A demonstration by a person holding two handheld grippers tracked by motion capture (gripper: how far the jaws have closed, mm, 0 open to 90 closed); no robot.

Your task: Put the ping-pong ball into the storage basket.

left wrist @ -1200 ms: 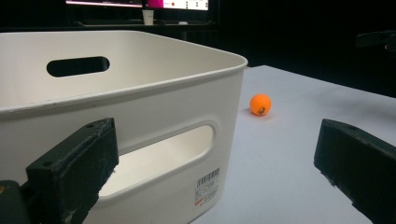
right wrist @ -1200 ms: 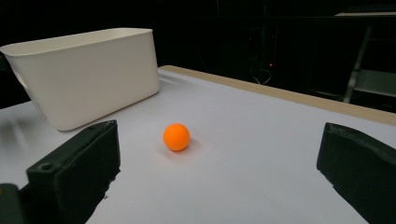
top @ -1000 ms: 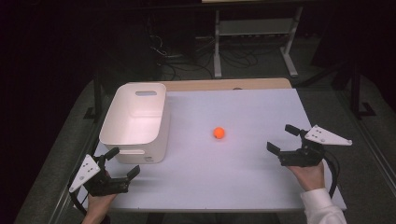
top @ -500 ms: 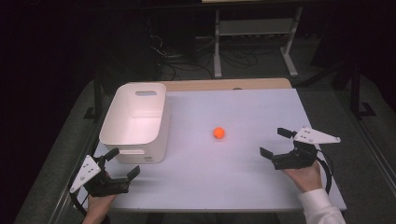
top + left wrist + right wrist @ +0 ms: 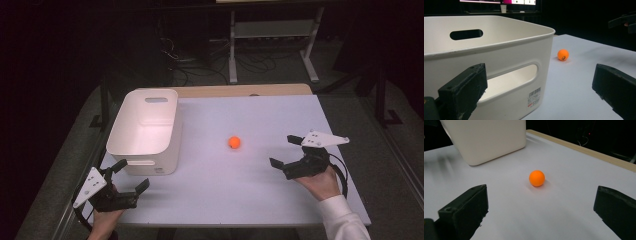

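A small orange ball (image 5: 234,142) lies on the white table (image 5: 250,200), right of a white plastic bin (image 5: 145,130). My right gripper (image 5: 284,151) is open, low over the table, a short way right of the ball, jaws pointing at it. Through the right gripper view the ball (image 5: 537,178) sits ahead between the spread jaws, with the bin (image 5: 486,140) beyond. My left gripper (image 5: 131,175) is open at the table's near left corner, just in front of the bin. The left gripper view has the bin (image 5: 499,55) close ahead and the ball (image 5: 563,54) farther off.
The bin looks empty and has handle slots in its end walls. A wooden strip (image 5: 240,90) runs along the table's far edge. Beyond it, in the dark, stand a metal frame (image 5: 270,35) and cables on the floor.
My right gripper has moved left and slightly nearer, closing the distance to the ball. The left gripper, the ball and the bin have stayed put.
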